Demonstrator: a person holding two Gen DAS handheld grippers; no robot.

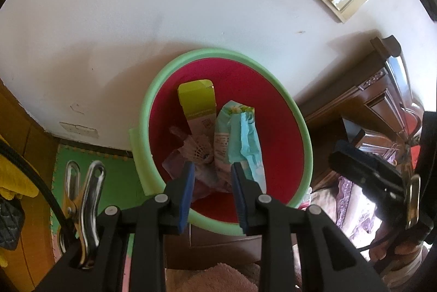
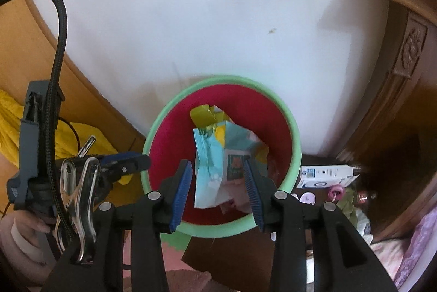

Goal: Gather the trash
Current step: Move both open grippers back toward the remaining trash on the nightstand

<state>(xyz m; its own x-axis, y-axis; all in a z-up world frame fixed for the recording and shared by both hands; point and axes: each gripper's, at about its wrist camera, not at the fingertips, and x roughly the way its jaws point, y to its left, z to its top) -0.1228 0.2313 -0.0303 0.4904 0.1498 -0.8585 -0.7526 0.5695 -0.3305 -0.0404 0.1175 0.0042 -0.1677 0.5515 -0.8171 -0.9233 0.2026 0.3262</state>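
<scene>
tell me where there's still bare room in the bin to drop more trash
In the bin, free red wall shows at the right, beside the blue wrapper, and along the far rim behind the yellow box. The middle and left bottom are crowded: shuttlecock and wrappers.

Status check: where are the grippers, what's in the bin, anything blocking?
Left gripper and right gripper open, empty, above the bin. Yellow box and blue wrapper inside. Nothing blocking.

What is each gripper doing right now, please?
Left gripper: open, empty, above the bin.
Right gripper: open, empty, above the blue wrapper.
</scene>
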